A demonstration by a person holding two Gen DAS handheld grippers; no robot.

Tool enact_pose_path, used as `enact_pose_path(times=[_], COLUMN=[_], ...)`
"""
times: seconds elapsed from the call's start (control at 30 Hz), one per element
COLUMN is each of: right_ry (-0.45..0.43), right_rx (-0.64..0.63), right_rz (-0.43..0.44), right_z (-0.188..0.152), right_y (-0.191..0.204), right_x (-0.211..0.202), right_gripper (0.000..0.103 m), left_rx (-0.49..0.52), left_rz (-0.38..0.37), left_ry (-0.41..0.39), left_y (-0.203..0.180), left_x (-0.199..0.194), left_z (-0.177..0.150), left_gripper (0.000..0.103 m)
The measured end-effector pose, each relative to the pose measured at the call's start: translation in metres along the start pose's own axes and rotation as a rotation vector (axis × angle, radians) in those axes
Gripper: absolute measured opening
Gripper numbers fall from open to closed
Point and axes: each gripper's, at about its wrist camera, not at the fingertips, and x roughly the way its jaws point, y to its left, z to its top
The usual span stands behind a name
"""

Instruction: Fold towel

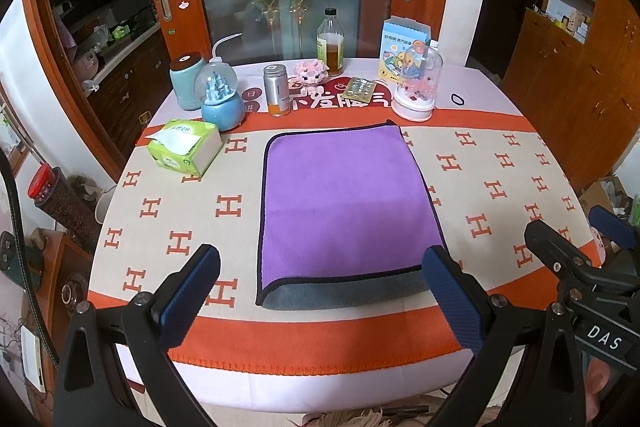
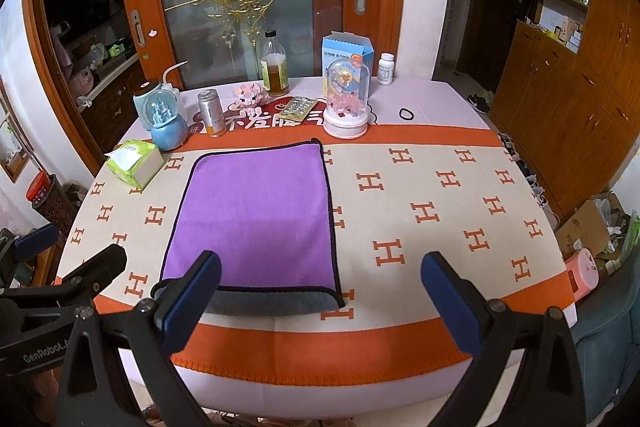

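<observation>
A purple towel (image 1: pixel 344 203) with a dark edge lies flat on the table, folded over so its grey underside shows along the near edge. It also shows in the right wrist view (image 2: pixel 256 215). My left gripper (image 1: pixel 320 299) is open and empty, held above the table's near edge in front of the towel. My right gripper (image 2: pixel 320 299) is open and empty, to the right of the towel's near right corner. The right gripper also shows at the right of the left wrist view (image 1: pixel 576 247), and the left gripper at the left of the right wrist view (image 2: pixel 72 259).
A cream and orange H-patterned cloth (image 1: pixel 500 187) covers the table. A green tissue pack (image 1: pixel 184 147) lies left of the towel. Behind it stand a snow globe (image 1: pixel 222 99), a silver can (image 1: pixel 277 90), a bottle (image 1: pixel 330 43), a domed toy (image 1: pixel 416 87) and a blue box (image 1: pixel 404 51).
</observation>
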Motion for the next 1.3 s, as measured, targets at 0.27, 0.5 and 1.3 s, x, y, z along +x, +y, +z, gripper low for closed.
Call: enact_pose_path(times=[0.27, 0.5, 1.3], right_ry=[-0.007, -0.005, 0.148], right_rx=[-0.002, -0.002, -0.138], right_rz=[0.003, -0.002, 0.155], right_z=[0.006, 0.009, -0.024], right_y=[-0.001, -0.008, -0.027], right_x=[-0.004, 0.0, 0.111], right_gripper=[0.1, 0.1, 0.083], left_rx=[-0.013, 0.006, 0.113], left_rz=[-0.009, -0.019, -0.262], left_ry=[0.002, 0.0, 0.133], left_y=[0.001, 0.01, 0.058], left_x=[0.002, 0.013, 0.135], left_z=[0.004, 0.012, -0.031], left_gripper=[0.101, 0.101, 0.101])
